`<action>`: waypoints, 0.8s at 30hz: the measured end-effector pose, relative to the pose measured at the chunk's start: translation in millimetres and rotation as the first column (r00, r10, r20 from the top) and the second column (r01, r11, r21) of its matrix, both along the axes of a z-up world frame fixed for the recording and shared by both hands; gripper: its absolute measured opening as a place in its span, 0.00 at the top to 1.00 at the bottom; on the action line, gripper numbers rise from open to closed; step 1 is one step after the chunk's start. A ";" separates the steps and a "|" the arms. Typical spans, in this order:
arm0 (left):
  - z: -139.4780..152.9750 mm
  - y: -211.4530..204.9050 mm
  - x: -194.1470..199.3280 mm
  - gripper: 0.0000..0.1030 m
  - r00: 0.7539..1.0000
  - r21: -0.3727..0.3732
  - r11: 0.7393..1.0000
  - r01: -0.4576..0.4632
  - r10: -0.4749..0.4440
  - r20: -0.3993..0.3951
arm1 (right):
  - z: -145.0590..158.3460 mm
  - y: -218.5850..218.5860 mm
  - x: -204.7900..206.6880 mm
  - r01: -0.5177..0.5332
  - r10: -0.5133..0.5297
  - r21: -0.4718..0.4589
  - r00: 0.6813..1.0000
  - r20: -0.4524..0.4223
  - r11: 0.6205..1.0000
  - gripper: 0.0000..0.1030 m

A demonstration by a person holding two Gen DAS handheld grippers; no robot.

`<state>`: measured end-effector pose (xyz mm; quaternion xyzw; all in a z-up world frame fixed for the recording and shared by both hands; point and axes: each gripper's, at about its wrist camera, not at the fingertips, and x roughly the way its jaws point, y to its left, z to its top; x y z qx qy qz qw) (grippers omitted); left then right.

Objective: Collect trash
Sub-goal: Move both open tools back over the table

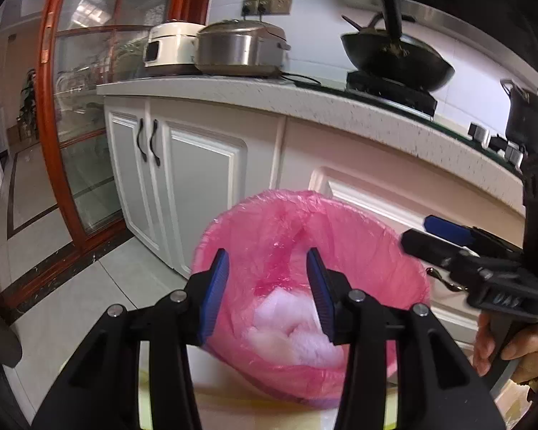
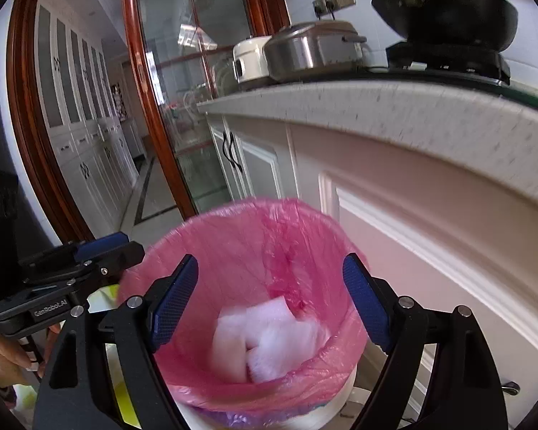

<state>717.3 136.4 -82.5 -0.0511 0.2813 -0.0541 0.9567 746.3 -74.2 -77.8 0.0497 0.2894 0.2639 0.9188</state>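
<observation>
Here, left wrist view:
Floor: pale tiles with a dark border strip [image 1: 46, 215] running toward a wood-framed glass door [image 1: 79, 125].
Counter: speckled white worktop [image 1: 305, 96] over white cabinet doors [image 1: 197, 186] with black handles.
On the counter: a white cooker [image 1: 168, 48], a steel cooker [image 1: 240, 48], a black wok [image 1: 398, 57] on a burner, a dark pot [image 1: 527, 114] at the far right.
Bin: pink-lined trash bin [image 1: 269, 222] on the floor against the cabinets, white crumpled trash [image 1: 294, 337] at its bottom.
My left claw [image 1: 269, 286]: blue pads part-way apart over the bin mouth, nothing between them.
My right claw [image 1: 423, 233]: seen from the side at the right; from here I cannot tell its gap. My hand [image 1: 509, 340] grips its handle.

Right wrist view:
Room: a hallway of white cupboards [image 2: 86, 143] beyond the glass door [image 2: 183, 107]; wall sockets [image 2: 333, 0] above the cookers.
Bin: the liner [image 2: 233, 243] fills the centre, white trash [image 2: 265, 340] inside.
My right claw [image 2: 270, 286]: spread wide over the bin, holding nothing.
Writing: "GenRobot.AI" on the left claw's body [image 2: 50, 311].
</observation>
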 end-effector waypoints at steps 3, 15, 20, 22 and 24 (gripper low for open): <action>14.6 1.2 -18.4 0.55 1.000 0.001 1.000 0.000 0.000 0.005 | 20.6 -10.8 -17.7 0.003 -0.004 0.037 1.000 0.014 0.999 0.24; 103.4 -26.4 -204.5 0.05 0.990 -0.040 0.999 -0.025 0.031 0.135 | 130.8 -60.7 -219.0 0.025 -0.029 0.037 0.992 0.121 0.999 0.18; 116.6 -47.3 -303.2 0.05 0.987 -0.035 0.999 -0.026 0.032 0.157 | 148.6 -78.6 -321.5 0.047 -0.046 0.000 0.987 0.153 0.999 0.18; 117.3 -53.5 -335.7 0.05 0.988 -0.039 0.999 -0.015 0.021 0.154 | 149.2 -83.1 -358.8 0.055 -0.050 -0.027 0.985 0.166 0.998 0.18; 116.3 -61.7 -369.9 0.05 0.989 -0.037 0.999 -0.003 0.009 0.149 | 145.5 -88.6 -399.1 0.063 -0.054 -0.047 0.983 0.173 0.997 0.18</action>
